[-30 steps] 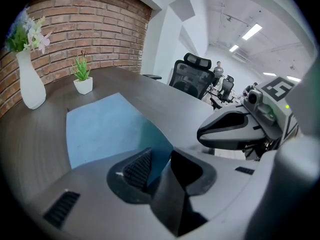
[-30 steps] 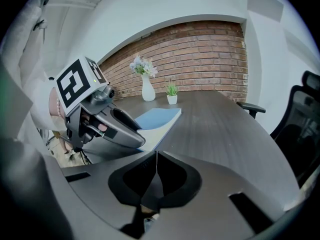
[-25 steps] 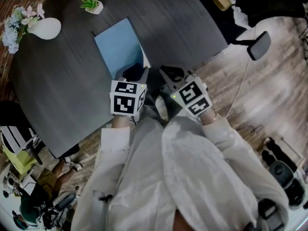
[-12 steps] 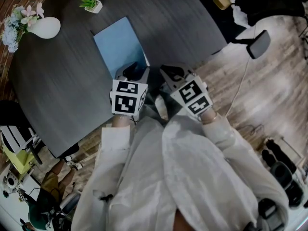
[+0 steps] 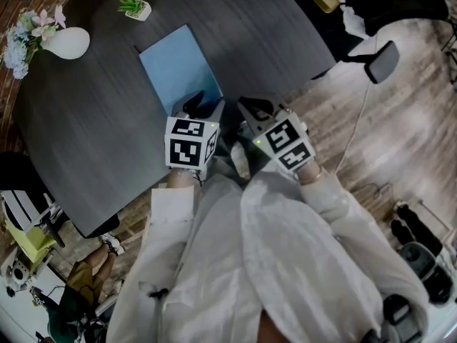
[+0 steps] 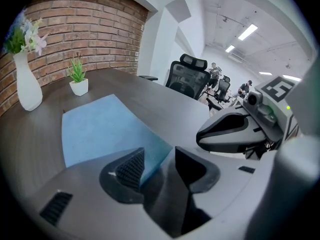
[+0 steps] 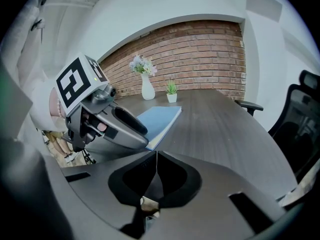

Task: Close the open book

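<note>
A blue book [image 5: 177,64] lies shut and flat on the dark round table [image 5: 93,120]. My left gripper [image 5: 203,106] hovers at the book's near corner. Its jaws have just been opening and now stand wide. In the left gripper view the book's [image 6: 100,131] corner shows in the gap of the left gripper [image 6: 159,159], with neither pad pressing on it. My right gripper [image 5: 253,110] sits just to the right over the table's near edge, its jaws shut with nothing between them. In the right gripper view the right gripper [image 7: 156,156] points past the book [image 7: 159,117].
A white vase of flowers [image 5: 68,41] and a small potted plant [image 5: 136,7] stand at the table's far left. A black office chair [image 6: 187,76] stands beyond the table. The table's near edge runs just under both grippers, with wooden floor [image 5: 400,134] to the right.
The left gripper's jaws have spread wider at the book's near corner. Neither hand has shifted, and the book lies in the same place.
</note>
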The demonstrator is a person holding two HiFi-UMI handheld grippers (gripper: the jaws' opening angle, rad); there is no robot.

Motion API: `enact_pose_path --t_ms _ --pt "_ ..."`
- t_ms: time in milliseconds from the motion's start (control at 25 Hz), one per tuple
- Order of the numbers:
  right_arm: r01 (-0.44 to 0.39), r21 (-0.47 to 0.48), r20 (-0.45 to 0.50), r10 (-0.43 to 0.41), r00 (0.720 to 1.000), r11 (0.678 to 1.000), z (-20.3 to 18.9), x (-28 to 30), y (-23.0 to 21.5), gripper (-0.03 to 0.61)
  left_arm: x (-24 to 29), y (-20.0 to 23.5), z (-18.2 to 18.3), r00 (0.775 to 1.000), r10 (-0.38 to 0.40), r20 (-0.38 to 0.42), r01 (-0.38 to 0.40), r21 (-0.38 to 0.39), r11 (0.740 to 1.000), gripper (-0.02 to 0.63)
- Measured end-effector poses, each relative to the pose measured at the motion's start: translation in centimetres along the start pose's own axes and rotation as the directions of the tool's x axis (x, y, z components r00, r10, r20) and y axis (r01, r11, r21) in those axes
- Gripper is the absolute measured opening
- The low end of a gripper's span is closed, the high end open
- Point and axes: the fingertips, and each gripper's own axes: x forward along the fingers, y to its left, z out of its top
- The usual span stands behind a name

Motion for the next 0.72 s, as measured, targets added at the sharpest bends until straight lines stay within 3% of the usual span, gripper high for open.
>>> enact_pose_path --t_ms 720 --pt "0.031 0.057 0.043 -0.034 0.999 0.998 2.4 0.1 1.0 0.014 -3.1 0.3 0.2 0.996 -0.074 0.059 0.075 -0.011 0.997 0.178"
